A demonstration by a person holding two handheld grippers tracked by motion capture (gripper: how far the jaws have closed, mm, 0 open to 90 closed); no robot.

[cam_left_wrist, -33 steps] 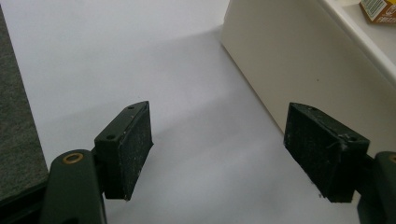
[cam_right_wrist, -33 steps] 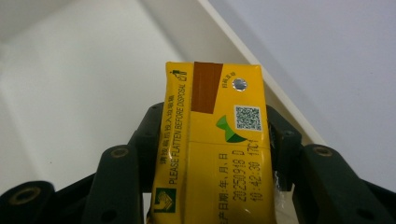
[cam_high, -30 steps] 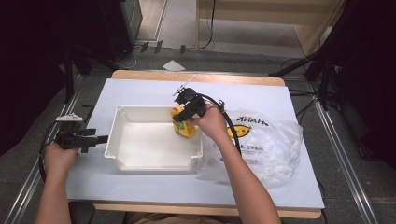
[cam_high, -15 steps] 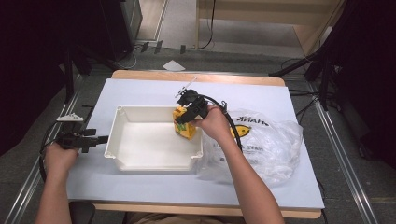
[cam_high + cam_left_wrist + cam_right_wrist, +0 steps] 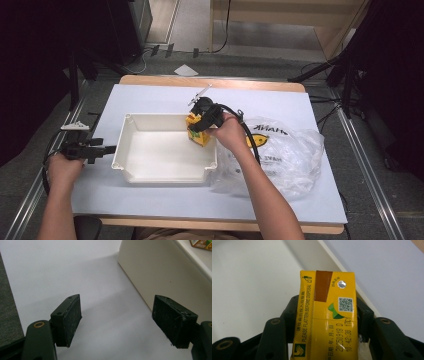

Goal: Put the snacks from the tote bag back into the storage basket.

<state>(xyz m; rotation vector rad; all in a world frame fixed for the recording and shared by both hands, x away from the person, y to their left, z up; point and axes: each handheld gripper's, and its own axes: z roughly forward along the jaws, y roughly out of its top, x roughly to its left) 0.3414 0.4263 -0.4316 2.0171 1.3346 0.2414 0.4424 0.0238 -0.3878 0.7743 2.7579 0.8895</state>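
Here, a yellow carton is being held over the white tray.
Nearest, the left gripper (image 5: 102,149) is resting with jaws spread wide and empty on the bench, just outside the white tray's (image 5: 150,172) left wall. Farther off, the right gripper (image 5: 199,122) is clamping the yellow drink carton (image 5: 196,133) at the tray's far right corner, beside the clear plastic bag (image 5: 290,160).

This looks like a lab or recording studio. The desk (image 5: 150,95) stands on grey carpet among dark tripod stands (image 5: 345,75) and trailing floor cables (image 5: 150,52). Metal rails (image 5: 367,170) flank it, against black surroundings.
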